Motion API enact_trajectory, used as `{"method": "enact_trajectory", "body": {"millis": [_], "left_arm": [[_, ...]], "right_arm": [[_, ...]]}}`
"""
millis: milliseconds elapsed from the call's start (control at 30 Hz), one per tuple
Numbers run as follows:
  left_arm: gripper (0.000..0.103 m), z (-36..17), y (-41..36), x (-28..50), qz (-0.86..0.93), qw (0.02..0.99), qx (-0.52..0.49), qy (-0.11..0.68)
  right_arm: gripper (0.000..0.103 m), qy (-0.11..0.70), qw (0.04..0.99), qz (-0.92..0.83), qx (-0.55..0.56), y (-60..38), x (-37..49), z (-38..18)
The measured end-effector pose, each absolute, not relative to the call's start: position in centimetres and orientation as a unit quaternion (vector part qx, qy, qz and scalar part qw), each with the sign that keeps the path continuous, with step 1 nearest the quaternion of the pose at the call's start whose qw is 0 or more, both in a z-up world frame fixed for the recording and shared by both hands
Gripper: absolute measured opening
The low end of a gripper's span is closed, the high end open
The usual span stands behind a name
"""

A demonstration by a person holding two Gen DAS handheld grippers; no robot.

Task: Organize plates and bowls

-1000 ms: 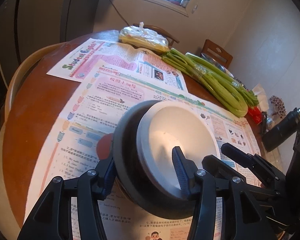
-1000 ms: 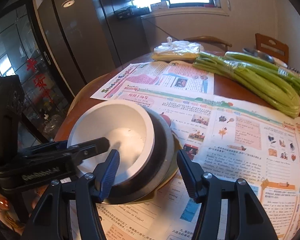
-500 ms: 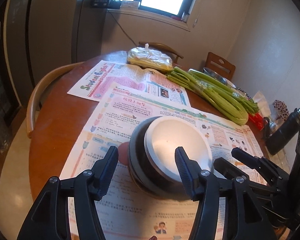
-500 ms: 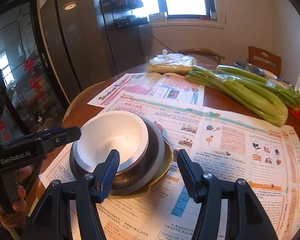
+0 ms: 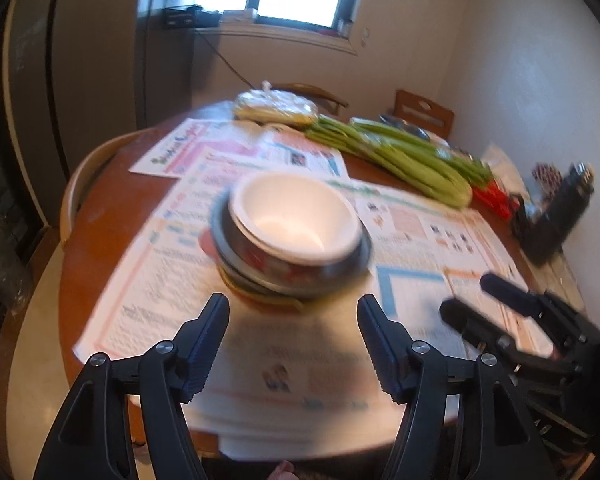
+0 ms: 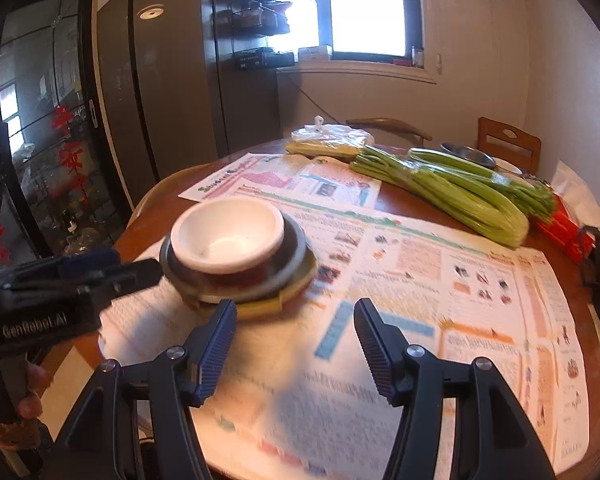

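- We hold the left gripper (image 5: 293, 312) with its jaws spread wide and nothing between them; a second ago one finger sat inside the white bowl (image 5: 294, 216), so the grip has been released and the tool drawn back.
- We hold the right gripper (image 6: 295, 318) likewise spread and empty, now clear of the stack, whereas a second ago its left finger reached into the bowl.
- The white bowl sits nested in the metal bowl (image 5: 300, 258), which rests on the yellow-green plate (image 6: 260, 304); the whole stack stands upright on the newspaper (image 5: 420, 240) near the table's (image 5: 96, 216) left edge.
- Both views have pulled back: the stack appears smaller and farther from the fingertips than half a second ago.
- We judge that the nesting step is complete and the stack is stable unaided.
- Celery (image 6: 460, 196) and a bagged item (image 6: 328, 138) lie well apart at the far side and do not interfere.
- We judge that another metal bowl (image 6: 466, 154), far behind the celery, may still need collecting; its contents cannot be made out.
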State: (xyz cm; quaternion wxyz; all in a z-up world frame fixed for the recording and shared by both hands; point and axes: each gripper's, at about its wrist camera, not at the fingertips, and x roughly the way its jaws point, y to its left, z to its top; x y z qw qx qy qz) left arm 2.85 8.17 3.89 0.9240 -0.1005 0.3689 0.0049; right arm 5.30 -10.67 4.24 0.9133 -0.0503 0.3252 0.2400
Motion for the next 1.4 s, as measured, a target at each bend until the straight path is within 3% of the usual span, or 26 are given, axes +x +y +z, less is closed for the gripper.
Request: {"method": "enact_trajectory", "body": {"millis": [167, 1400], "left_arm": [[0.072, 3.4, 6.4, 1.5, 0.018, 0.925, -0.092, 0.367], [0.073, 0.4, 5.5, 0.6, 0.038, 0.911, -0.07, 0.405]], "right_arm": [[0.064, 0.319, 0.917, 0.236, -0.041, -12.8, 3.4, 3.9], [0.064, 0.358, 0.91, 0.208, -0.01, -14.3, 1.7, 1.2]]}}
